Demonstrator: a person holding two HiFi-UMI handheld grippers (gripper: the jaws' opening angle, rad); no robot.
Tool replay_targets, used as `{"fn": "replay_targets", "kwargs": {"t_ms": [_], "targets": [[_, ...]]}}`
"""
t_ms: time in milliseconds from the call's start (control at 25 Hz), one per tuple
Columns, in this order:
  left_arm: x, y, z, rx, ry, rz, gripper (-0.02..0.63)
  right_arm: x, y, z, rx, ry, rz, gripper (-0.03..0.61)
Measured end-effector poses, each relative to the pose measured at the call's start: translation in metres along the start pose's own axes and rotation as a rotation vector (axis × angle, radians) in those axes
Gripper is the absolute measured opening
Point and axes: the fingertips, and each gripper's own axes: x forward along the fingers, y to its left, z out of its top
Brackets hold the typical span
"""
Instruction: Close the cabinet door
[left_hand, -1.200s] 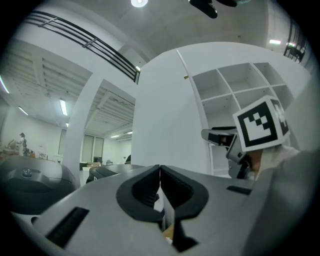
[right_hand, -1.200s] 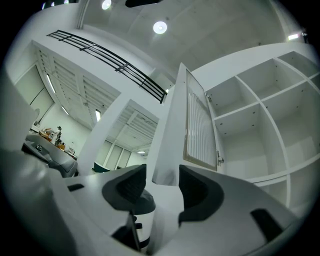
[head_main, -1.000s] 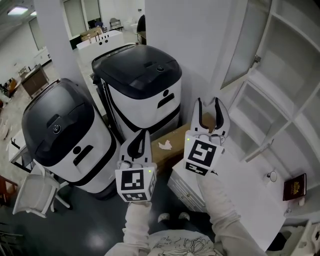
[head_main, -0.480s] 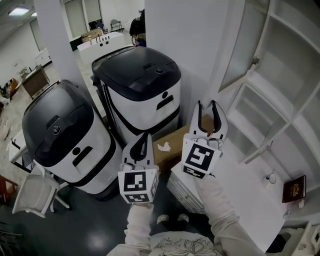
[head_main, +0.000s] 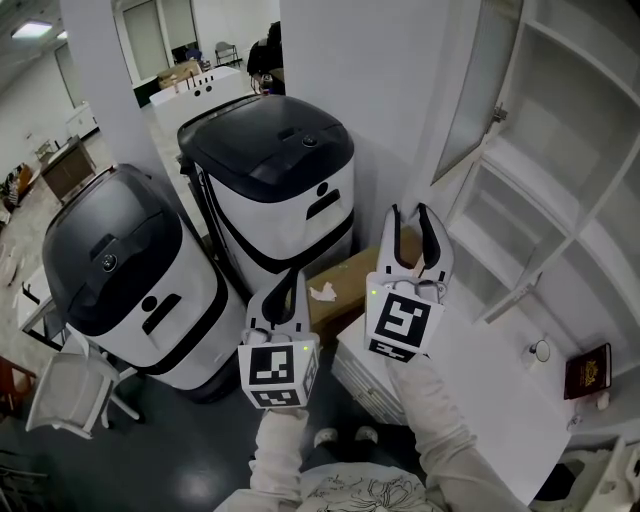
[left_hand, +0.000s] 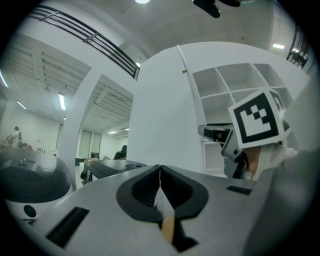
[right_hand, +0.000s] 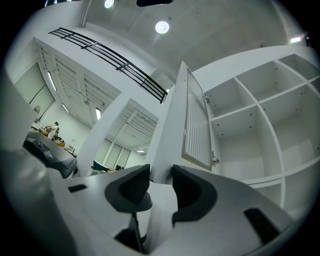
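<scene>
The white cabinet door with its ribbed pane stands swung open, hinged to the open shelf unit. In the right gripper view the door rises just beyond the jaws, edge toward me. My right gripper points at the door's lower part. Its jaws are closing with a gap still between them, and nothing is pinched there. My left gripper hangs lower and to the left, shut on nothing. From it the door shows as a white panel ahead.
Two black-topped white machines stand at the left. A cardboard box lies under the grippers. The white counter carries a small dark book and a round knob. A chair stands bottom left.
The right gripper's jaws have narrowed. The left gripper has drifted slightly to the right. The door has not moved.
</scene>
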Motion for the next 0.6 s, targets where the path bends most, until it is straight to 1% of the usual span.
{"fn": "replay_targets", "kwargs": {"t_ms": [320, 600], "targets": [[0.001, -0.020, 0.006, 0.010, -0.011, -0.033, 0.005, -0.018, -0.016, 0.000, 0.020, 0.002, -0.002, 0.127], [0.002, -0.040, 0.009, 0.015, -0.018, -0.070, 0.004, -0.041, -0.038, -0.001, 0.023, -0.002, -0.038, 0.107]]}}
